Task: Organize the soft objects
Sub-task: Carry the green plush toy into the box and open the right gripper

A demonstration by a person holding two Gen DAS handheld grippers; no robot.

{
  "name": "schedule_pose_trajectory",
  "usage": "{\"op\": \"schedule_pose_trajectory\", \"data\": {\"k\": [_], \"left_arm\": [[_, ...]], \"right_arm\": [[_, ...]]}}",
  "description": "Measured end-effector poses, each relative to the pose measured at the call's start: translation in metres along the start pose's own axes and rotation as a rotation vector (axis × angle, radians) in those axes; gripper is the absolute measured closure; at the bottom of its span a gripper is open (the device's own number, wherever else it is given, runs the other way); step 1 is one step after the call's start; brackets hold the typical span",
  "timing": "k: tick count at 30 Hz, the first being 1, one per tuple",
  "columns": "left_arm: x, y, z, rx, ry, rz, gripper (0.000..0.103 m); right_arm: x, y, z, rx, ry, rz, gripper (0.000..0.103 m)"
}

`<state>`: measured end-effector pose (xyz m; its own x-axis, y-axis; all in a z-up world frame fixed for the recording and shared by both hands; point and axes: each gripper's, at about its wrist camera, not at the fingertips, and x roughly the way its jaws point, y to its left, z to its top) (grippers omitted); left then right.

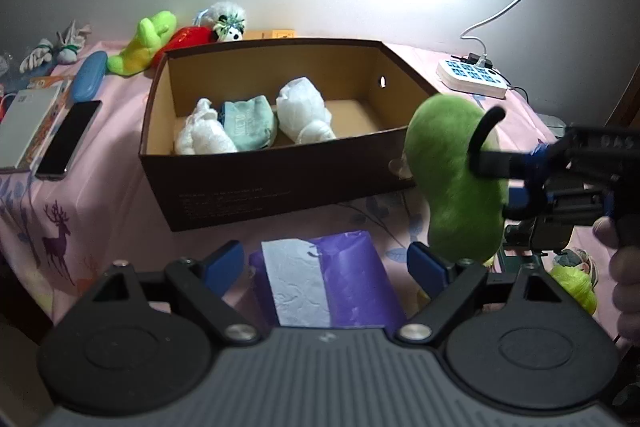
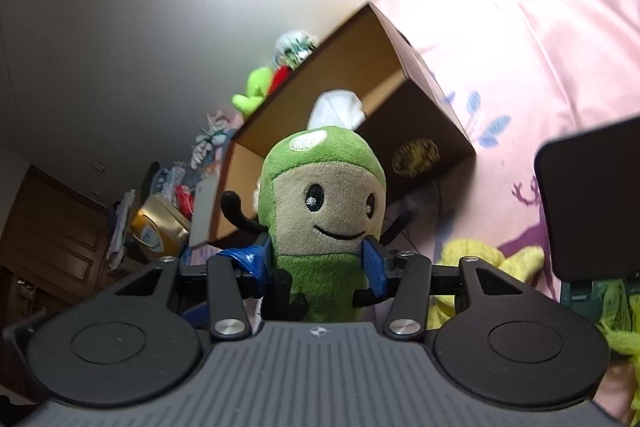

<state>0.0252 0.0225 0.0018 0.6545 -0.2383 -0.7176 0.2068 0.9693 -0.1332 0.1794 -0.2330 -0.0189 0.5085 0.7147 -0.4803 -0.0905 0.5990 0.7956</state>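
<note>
My right gripper (image 2: 318,259) is shut on a green plush doll (image 2: 324,203) with a beige smiling face and black limbs, held in the air by the right end of a brown cardboard box (image 2: 416,131). In the left wrist view the doll (image 1: 456,183) hangs beside the box's (image 1: 280,183) right front corner. The box holds two white bundles (image 1: 304,107) and a teal rolled cloth (image 1: 250,123). My left gripper (image 1: 326,263) is open and empty above a purple tissue pack (image 1: 324,283).
A lime plush (image 1: 144,43), a red plush (image 1: 188,37) and a white plush (image 1: 226,21) lie behind the box. A phone (image 1: 68,139), a book (image 1: 24,127) and a blue case (image 1: 89,75) lie left. A power strip (image 1: 472,77) lies right. Yellow-green soft items (image 2: 480,259) lie on the pink cloth.
</note>
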Motion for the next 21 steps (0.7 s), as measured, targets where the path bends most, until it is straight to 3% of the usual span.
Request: {"op": "schedule_pose_trajectory", "data": {"k": [5, 9, 15, 21], "left_arm": [[0.003, 0.003, 0.005, 0.0, -0.014, -0.03, 0.014], [0.002, 0.009, 0.005, -0.01, -0.024, -0.035, 0.014], [-0.003, 0.026, 0.002, -0.044, -0.035, -0.01, 0.014], [-0.007, 0.052, -0.008, -0.117, -0.024, 0.032, 0.014]], "right_arm": [[-0.005, 0.028, 0.044, -0.116, -0.079, 0.0, 0.07], [0.025, 0.043, 0.084, -0.211, -0.063, -0.067, 0.07], [0.105, 0.034, 0.12, -0.3, 0.077, -0.269, 0.07], [0.172, 0.031, 0.118, -0.396, 0.186, -0.406, 0.07]]}}
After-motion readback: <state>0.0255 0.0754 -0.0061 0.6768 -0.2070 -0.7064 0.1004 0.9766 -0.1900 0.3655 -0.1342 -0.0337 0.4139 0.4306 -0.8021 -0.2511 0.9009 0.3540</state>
